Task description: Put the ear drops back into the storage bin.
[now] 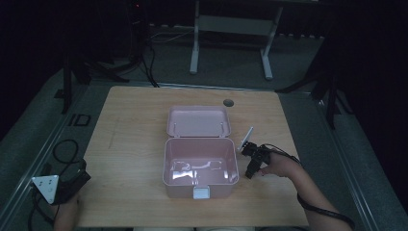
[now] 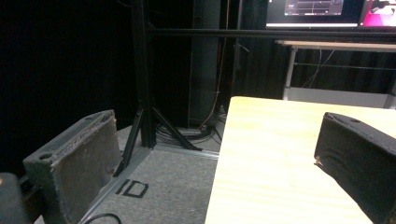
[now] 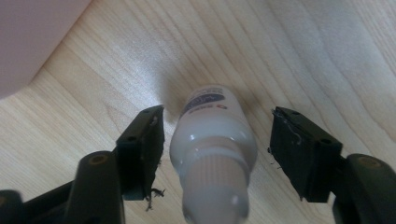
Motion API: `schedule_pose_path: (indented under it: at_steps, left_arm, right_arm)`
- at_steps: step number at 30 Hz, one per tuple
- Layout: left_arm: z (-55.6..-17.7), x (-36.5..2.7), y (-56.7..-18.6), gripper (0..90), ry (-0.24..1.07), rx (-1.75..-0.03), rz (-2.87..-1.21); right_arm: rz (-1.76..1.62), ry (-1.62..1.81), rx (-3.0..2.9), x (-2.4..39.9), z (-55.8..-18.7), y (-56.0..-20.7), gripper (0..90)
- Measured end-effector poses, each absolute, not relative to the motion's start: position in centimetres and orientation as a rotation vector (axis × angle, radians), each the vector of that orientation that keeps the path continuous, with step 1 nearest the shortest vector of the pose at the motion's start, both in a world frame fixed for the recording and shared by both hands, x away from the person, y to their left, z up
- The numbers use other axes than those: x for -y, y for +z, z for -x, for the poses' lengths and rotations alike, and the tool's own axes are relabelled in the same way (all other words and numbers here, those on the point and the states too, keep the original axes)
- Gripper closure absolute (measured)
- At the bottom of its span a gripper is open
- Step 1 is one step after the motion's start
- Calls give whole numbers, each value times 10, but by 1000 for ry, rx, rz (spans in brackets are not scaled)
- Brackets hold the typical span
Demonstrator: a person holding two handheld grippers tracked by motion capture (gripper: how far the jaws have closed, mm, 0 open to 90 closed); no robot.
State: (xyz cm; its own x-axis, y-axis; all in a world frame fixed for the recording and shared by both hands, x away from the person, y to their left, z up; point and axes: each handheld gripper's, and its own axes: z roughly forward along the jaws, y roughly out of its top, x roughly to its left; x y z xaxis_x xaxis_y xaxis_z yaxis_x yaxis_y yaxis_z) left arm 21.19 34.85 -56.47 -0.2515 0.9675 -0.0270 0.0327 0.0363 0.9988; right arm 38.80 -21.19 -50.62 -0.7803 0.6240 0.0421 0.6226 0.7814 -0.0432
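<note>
In the right gripper view we see our right gripper straddling a small white bottle on the wooden table, jaws apart with a gap showing on both sides, the cap end blurred and cut off at six o'clock and the label too soft to read. From the high view the bottle probably sits under that gripper, at about three o'clock from the open pink box. Our left gripper rests at the table's eight o'clock corner, jaws spread wide on nothing.
</note>
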Motion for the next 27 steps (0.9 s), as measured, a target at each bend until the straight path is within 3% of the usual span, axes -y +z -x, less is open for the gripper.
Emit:
schedule_pose_path:
  at_steps: [7, 27]
  left_arm:
    - [-212, -349, -565, 4, 1347, -1438, -1080]
    - [-212, -349, -564, 4, 1342, -1440, -1087]
  right_arm:
    - [981, 33, 2927, 212, -389, -509, 586]
    - [630, 87, 3066, 231, -370, -499, 593]
